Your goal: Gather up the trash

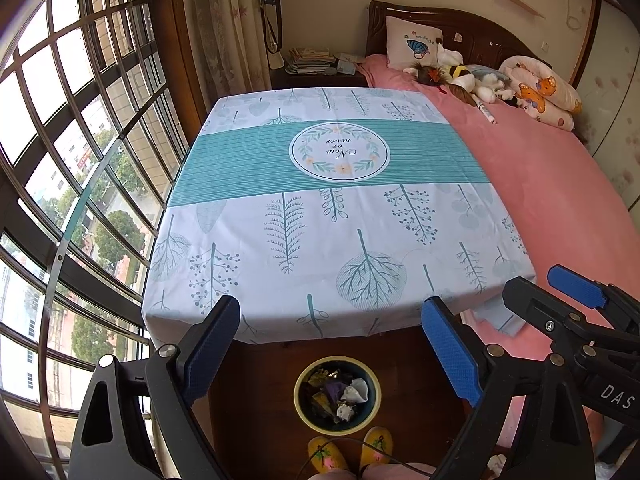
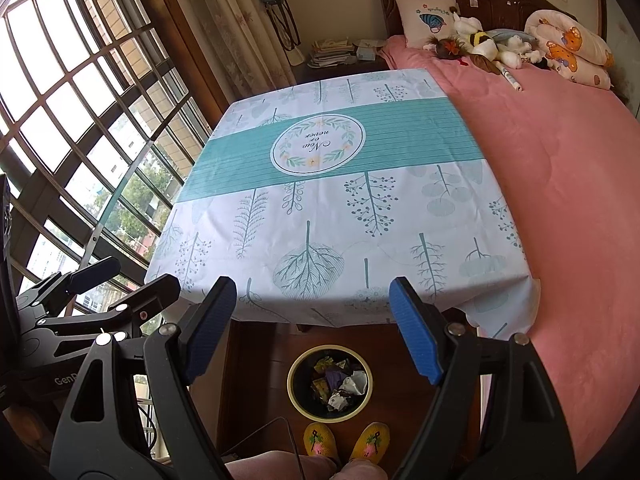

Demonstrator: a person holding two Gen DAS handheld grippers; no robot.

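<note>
Trash point(image 1: 340, 394) lay heaped inside the bin point(image 1: 301, 410) on the floor below the table point(image 1: 256, 280), so I judged withdrawal apt, keeping left gripper point(image 1: 332, 352) and right gripper point(image 2: 310, 326) spread and empty.

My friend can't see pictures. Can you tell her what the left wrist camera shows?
The open left gripper hovers over a bin full of crumpled trash on the floor, beside a table with a leafy cloth. A pink bed is at right.
</note>
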